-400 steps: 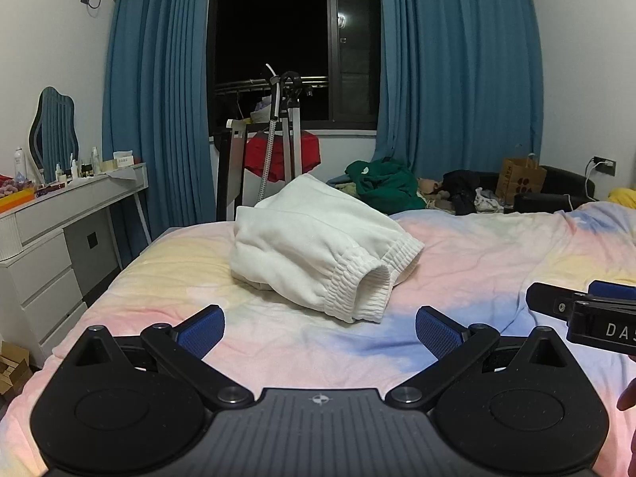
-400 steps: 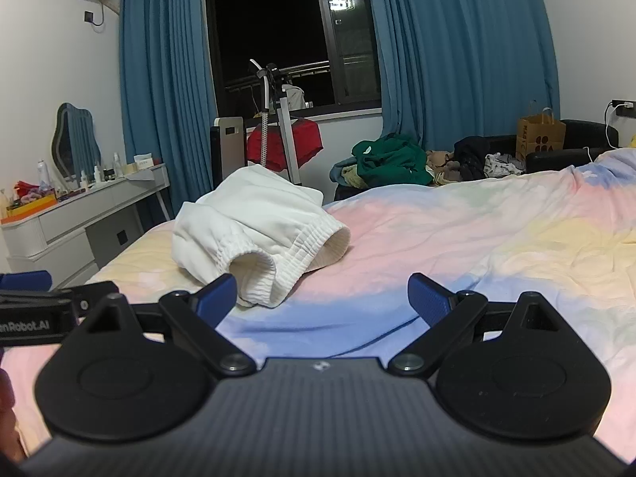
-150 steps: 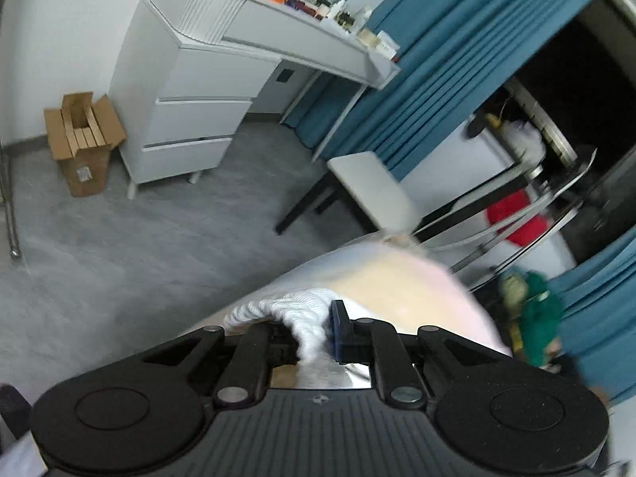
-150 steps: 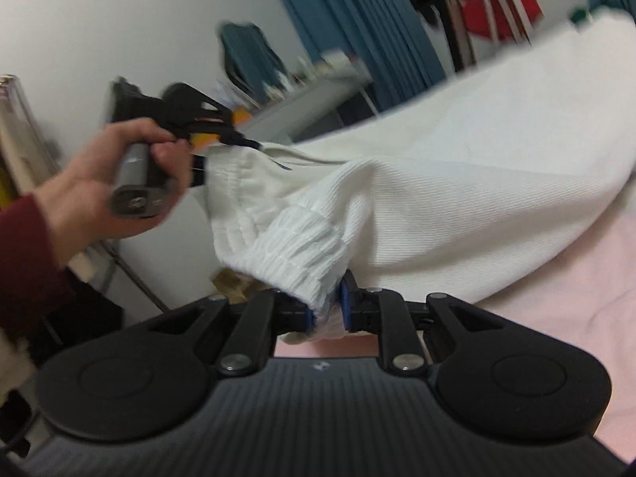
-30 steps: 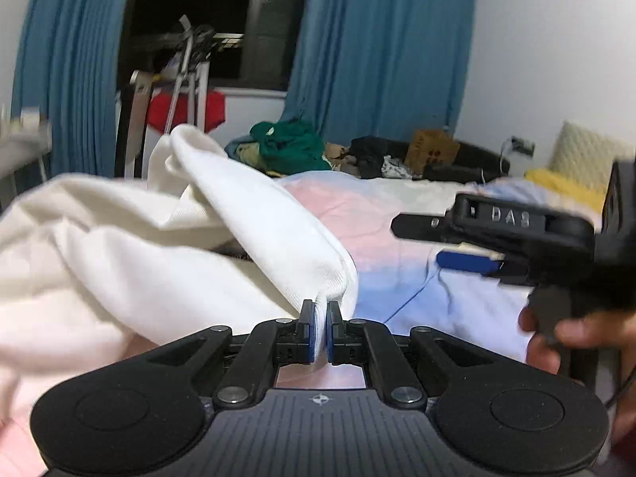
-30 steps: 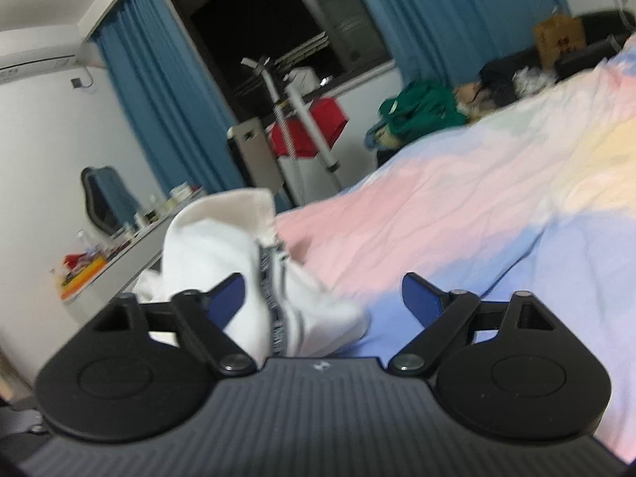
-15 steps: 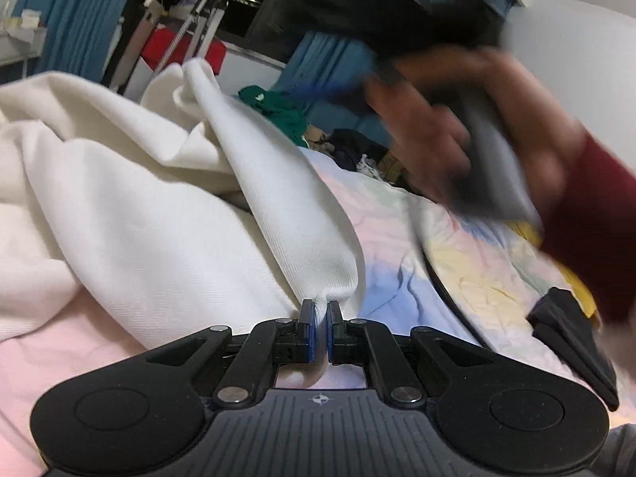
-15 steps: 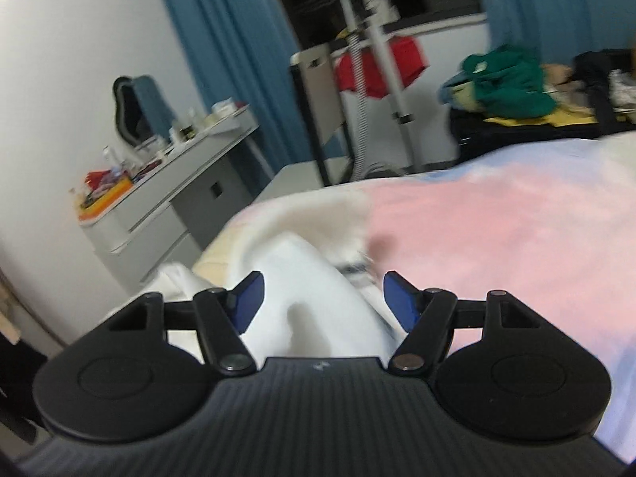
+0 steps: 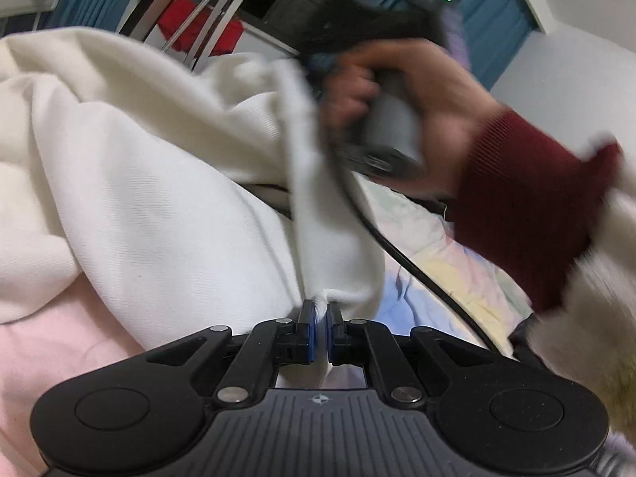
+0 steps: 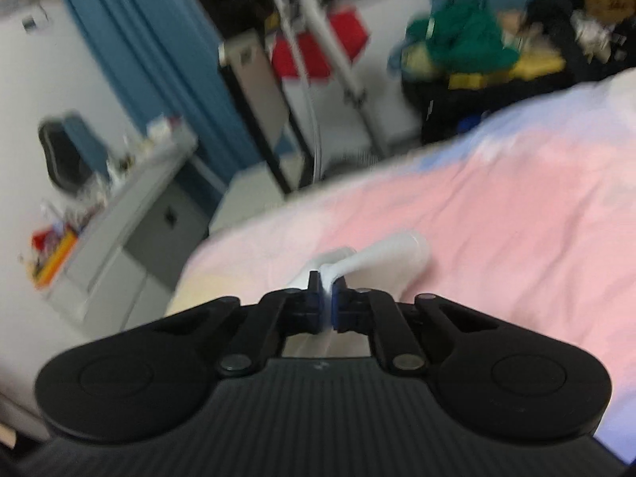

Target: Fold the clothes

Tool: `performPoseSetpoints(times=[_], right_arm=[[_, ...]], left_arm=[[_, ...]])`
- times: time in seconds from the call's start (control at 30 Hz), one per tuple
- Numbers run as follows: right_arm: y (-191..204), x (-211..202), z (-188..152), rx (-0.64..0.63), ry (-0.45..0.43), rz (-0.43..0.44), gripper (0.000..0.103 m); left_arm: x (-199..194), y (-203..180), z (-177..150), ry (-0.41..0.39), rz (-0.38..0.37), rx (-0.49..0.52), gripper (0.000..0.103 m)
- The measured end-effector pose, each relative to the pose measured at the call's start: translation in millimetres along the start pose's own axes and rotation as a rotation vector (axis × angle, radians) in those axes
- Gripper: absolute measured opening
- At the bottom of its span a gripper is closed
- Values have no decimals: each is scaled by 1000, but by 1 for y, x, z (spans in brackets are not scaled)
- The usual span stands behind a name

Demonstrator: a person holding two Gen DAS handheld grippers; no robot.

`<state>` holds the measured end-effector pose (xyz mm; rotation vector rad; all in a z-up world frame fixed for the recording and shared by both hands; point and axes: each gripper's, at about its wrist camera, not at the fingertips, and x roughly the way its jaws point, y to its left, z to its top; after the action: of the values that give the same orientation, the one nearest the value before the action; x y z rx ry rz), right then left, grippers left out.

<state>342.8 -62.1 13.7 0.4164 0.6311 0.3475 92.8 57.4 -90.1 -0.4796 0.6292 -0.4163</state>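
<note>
A white sweatshirt (image 9: pixel 151 183) lies bunched on the pastel bed cover (image 9: pixel 43 349). My left gripper (image 9: pixel 321 318) is shut on a pinched edge of its fabric. In the same view a person's hand (image 9: pixel 401 91) in a dark red cuff holds the other gripper just past that edge, pressed against the cloth. In the right wrist view my right gripper (image 10: pixel 326 298) is shut on a small fold of the white sweatshirt (image 10: pixel 381 258), which sticks out over the pink bedding (image 10: pixel 497 238). The view is blurred by motion.
A white dresser (image 10: pixel 119 218) with small items stands left of the bed. Blue curtains (image 10: pixel 159 59), a dark window, a metal rack with a red cloth (image 10: pixel 318 47) and a pile of green clothes (image 10: pixel 457 39) lie beyond the bed's far edge. A black cable (image 9: pixel 417 270) crosses the cover.
My right gripper went from open above the garment to shut on a fold of it. The hand holding it came closer to the left gripper, which kept its hold.
</note>
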Motion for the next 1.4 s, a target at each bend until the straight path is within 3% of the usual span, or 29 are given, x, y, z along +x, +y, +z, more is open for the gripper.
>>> performPoseSetpoints(times=[0.17,0.33,0.5,0.67,0.77,0.87,0.97,1.03,1.17,1.23,1.4], right_arm=[[-51,-73,17,76,-191,-67,6],[-134,-145,14,148,-280,-183,6],[-233,-204,-32,319,-258,-255,6],[-296,-230,-92,554,-133,-219,6],[-304,-234,-119,716,-107,-180,6],[-291,-238,-130,723,-129,-189,6],[-277,-243,-138,706,-169,-204,6],[-272,-242,-141,706,-176,-212,6],[-273,-238,-141,712,-207,-231,6],[-274,-234,-138,719,-221,-239,6],[-275,-231,-144,718,-256,-232,6]], left_arm=[[-3,-1,-3,26,14,39,6],[-6,-9,-11,31,27,103,6],[-8,-18,-20,44,48,171,6],[-10,-22,-34,73,105,239,6],[-8,-19,-28,74,134,249,6],[2,-26,-12,50,142,287,8],[-3,-64,-18,12,167,347,24],[-6,-80,-17,-15,189,387,42],[-3,-86,-10,-41,221,443,50],[3,-86,-1,-50,208,446,62],[36,-115,25,-34,229,623,71]])
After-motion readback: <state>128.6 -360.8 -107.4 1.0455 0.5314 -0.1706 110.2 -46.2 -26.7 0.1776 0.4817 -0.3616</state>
